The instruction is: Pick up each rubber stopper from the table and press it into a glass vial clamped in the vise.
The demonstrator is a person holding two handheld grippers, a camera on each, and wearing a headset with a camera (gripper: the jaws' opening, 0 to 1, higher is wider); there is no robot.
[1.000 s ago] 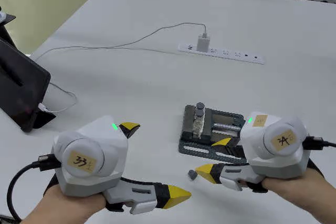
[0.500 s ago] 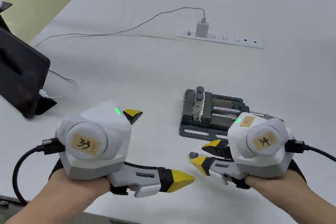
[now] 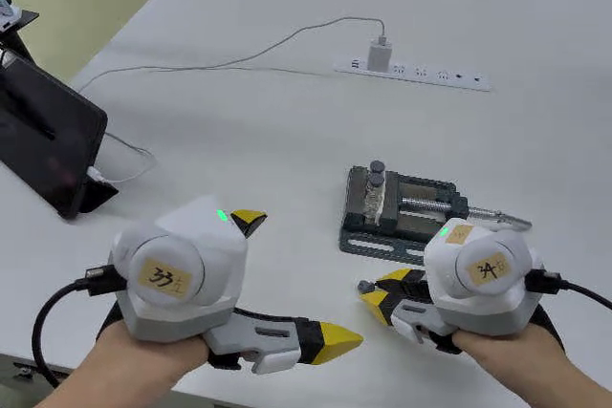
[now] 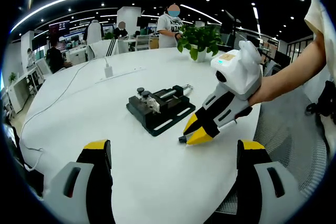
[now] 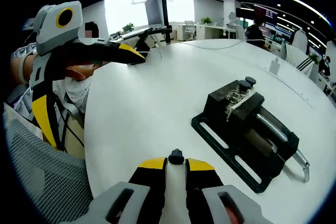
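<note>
My right gripper (image 3: 376, 295) is shut on a small grey rubber stopper (image 3: 364, 287), low over the white table just in front of the black vise (image 3: 411, 220). In the right gripper view the stopper (image 5: 176, 156) pokes out between the closed yellow tips of the gripper (image 5: 176, 164). The vise (image 5: 247, 127) clamps two glass vials (image 5: 238, 96), both capped with dark stoppers (image 3: 376, 172). My left gripper (image 3: 295, 281) hangs wide open to the left, holding nothing. In the left gripper view that gripper (image 4: 174, 148) faces the vise (image 4: 160, 107) and the right gripper (image 4: 195, 134).
A white power strip (image 3: 413, 73) with a charger and a long cable lies at the back of the table. A black tablet (image 3: 46, 145) stands at the left edge. The table's near edge runs just under both hands. People stand in the background.
The right gripper's jaws have closed on the stopper that lay loose on the table by its lower tip. The head camera has shifted, and the left gripper has stayed open.
</note>
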